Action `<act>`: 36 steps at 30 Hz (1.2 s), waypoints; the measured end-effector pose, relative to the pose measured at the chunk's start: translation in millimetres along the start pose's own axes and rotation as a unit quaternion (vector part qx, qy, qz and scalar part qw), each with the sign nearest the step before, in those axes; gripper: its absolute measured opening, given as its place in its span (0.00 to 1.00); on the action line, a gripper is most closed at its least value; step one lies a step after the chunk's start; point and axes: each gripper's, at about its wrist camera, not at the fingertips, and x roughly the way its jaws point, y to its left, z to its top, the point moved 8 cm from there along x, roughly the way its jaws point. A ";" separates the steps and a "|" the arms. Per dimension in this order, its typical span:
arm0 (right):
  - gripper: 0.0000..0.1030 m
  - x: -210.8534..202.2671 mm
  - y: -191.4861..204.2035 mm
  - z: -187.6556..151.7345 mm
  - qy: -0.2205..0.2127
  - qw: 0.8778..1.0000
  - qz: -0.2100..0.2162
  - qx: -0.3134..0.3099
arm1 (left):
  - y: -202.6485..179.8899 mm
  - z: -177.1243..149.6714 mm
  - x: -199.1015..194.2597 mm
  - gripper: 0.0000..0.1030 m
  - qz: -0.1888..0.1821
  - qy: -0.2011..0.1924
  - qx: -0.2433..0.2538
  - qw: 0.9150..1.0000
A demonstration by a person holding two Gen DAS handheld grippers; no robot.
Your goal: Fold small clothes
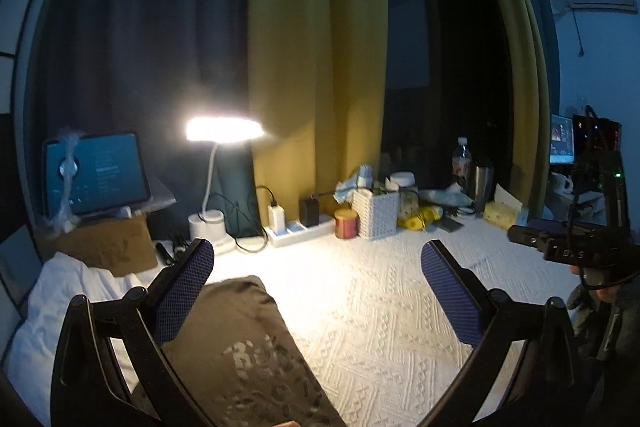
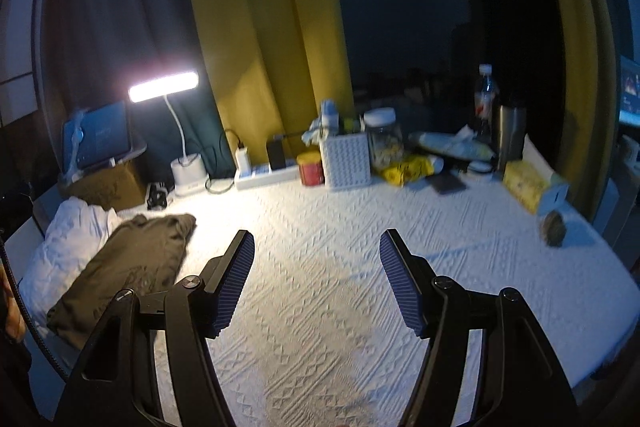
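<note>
Embossed white cover (image 2: pixel 340 267), folded olive garment (image 2: pixel 132 259)

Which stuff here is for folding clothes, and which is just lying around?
For the job:
folded olive-brown printed shirt
crumpled white garment
left gripper, open
right gripper, open

Just lying about:
lit white desk lamp
red round tin
white woven basket
clear plastic bottle
</note>
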 end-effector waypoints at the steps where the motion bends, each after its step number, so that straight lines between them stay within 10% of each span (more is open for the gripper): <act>1: 0.67 -3.9 0.9 4.7 -0.007 1.000 -0.001 -0.002 | 0.5 2.5 -3.5 0.99 0.003 -0.007 0.000 1.000; 21: 0.67 -93.1 41.9 71.5 -0.151 0.987 -0.011 -0.056 | 19.5 35.3 -48.1 0.99 0.052 -0.090 0.012 0.994; 36: 0.67 -53.0 67.2 42.7 -0.099 0.993 0.005 -0.067 | 47.6 2.6 -34.6 0.99 0.082 -0.055 -0.021 0.995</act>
